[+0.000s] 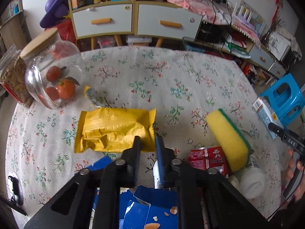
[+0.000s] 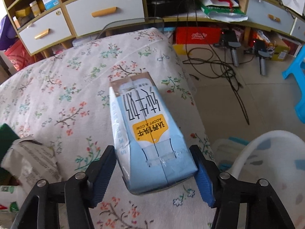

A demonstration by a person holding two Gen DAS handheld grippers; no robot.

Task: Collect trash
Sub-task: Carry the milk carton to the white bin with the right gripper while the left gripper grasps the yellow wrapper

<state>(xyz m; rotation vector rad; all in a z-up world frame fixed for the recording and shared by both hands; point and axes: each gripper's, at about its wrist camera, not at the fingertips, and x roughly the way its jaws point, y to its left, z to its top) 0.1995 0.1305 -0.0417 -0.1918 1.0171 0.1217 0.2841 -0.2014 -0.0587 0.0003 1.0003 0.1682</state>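
Trash litters the floral table (image 1: 171, 72): a crumpled yellow wrapper (image 1: 116, 130) mid-table, a pale blue milk carton (image 2: 148, 133) lying near the right edge. The left gripper (image 1: 147, 143), angled down, pinches the wrapper's corner, jaws nearly together. The right gripper (image 2: 154, 164), tilted down, straddles the carton's near end, pads touching its sides.

A floral-clothed table (image 1: 152, 72) stands before grey-drawered wooden shelving (image 1: 133, 15), with cables (image 2: 219, 61) strewn over what seems pale tiled floor (image 2: 257, 105).
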